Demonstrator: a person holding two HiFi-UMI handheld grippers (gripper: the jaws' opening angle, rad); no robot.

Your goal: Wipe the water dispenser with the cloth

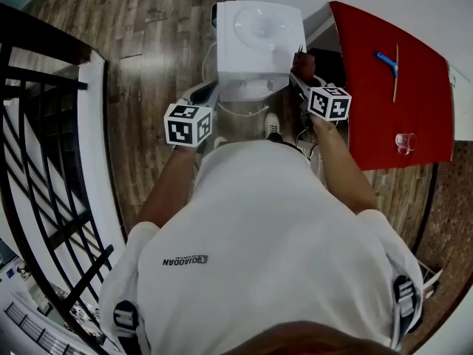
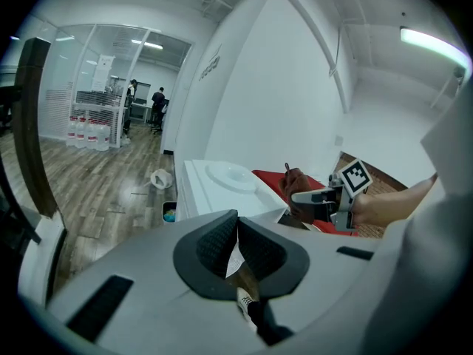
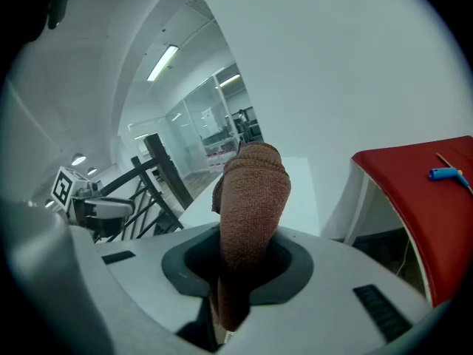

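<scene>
My right gripper (image 3: 240, 268) is clamped on the brown knitted cloth (image 3: 250, 191), which stands up bunched out of its jaws. In the head view the cloth sits at the right edge of the white box-shaped water dispenser (image 1: 259, 39), up by its top (whether it actually presses there I cannot tell). My left gripper (image 2: 236, 246) has its jaws pressed together on nothing, near the dispenser's front left corner. A red-topped table (image 1: 384, 102) stands just beside the dispenser.

Wood-plank floor (image 1: 155, 43), white walls (image 2: 281, 102), black railing (image 1: 44, 161), red table (image 1: 384, 102), glass partitions (image 2: 89, 72).
</scene>
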